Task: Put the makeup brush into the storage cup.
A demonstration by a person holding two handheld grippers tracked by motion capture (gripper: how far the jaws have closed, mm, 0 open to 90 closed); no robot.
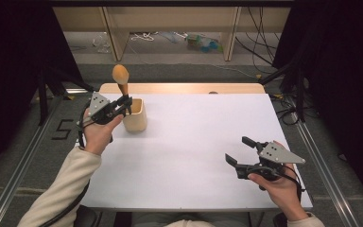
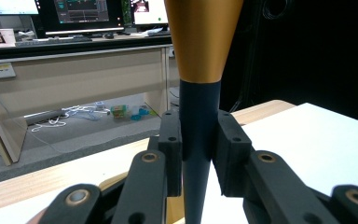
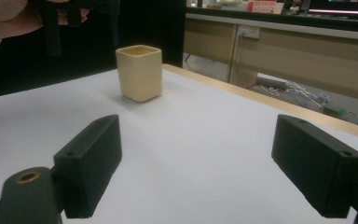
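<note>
Two grippers: one in each of the person's hands, over a white table (image 1: 194,156).
Left gripper (image 1: 124,102): raised at the far left of the table, jaws shut on the dark handle of an upright utensil.
Utensil (image 1: 121,80): most likely a spoon or spatula; orange-brown rounded head at the top, dark tapering handle below. In the left gripper view (image 2: 199,154) the jaw pads press the dark handle (image 2: 199,121) from both sides, just beneath the golden-brown upper part.
Left hand (image 1: 97,132): wrapped around the gripper body from below, cream sleeve trailing to the bottom edge.
Cup (image 1: 135,115): cream, square-sided with rounded corners, upright on the table just beside and below the left gripper; the utensil's lower end points down over its opening. Whether the tip touches the cup cannot be told.
Right gripper (image 1: 240,150): near the right front edge, jaws spread wide and holding nothing; in the right gripper view (image 3: 209,172) bare white table lies between the pads.
Cup from the right gripper view (image 3: 140,72): well apart, far across the table, standing alone.
</note>
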